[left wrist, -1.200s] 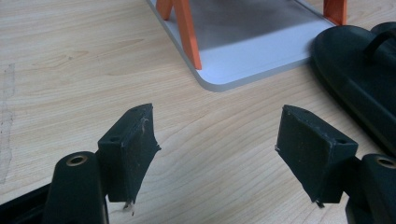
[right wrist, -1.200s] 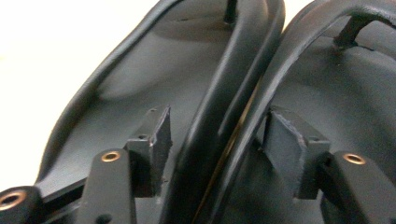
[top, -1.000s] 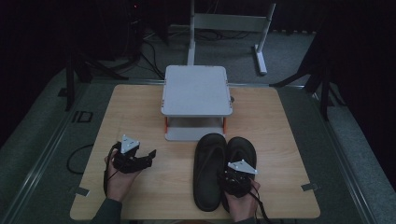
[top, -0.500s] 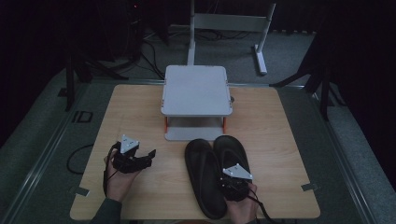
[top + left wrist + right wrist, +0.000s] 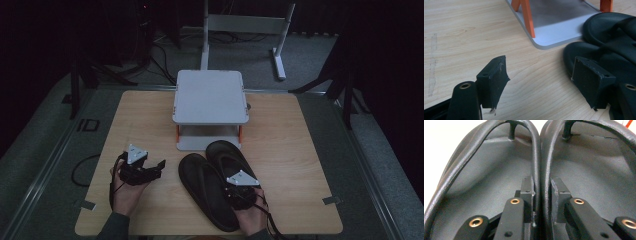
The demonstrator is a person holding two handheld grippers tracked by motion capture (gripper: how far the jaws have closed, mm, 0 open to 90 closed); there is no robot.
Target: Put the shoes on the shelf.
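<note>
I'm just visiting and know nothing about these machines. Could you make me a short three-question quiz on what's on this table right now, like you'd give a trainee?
1. True or false: the right gripper is pinching the inner straps of both black flip-flops together.
2. What is between the jaws of the left gripper? A) a flip-flop B) nothing C) an orange post
3. What stands on the wooden table just behind the flip-flops?

Key
1. True: in the right gripper view the jaws are closed on the two neighbouring straps.
2. B: its jaws stand apart over bare wood.
3. A grey two-level stand with orange posts.
</note>
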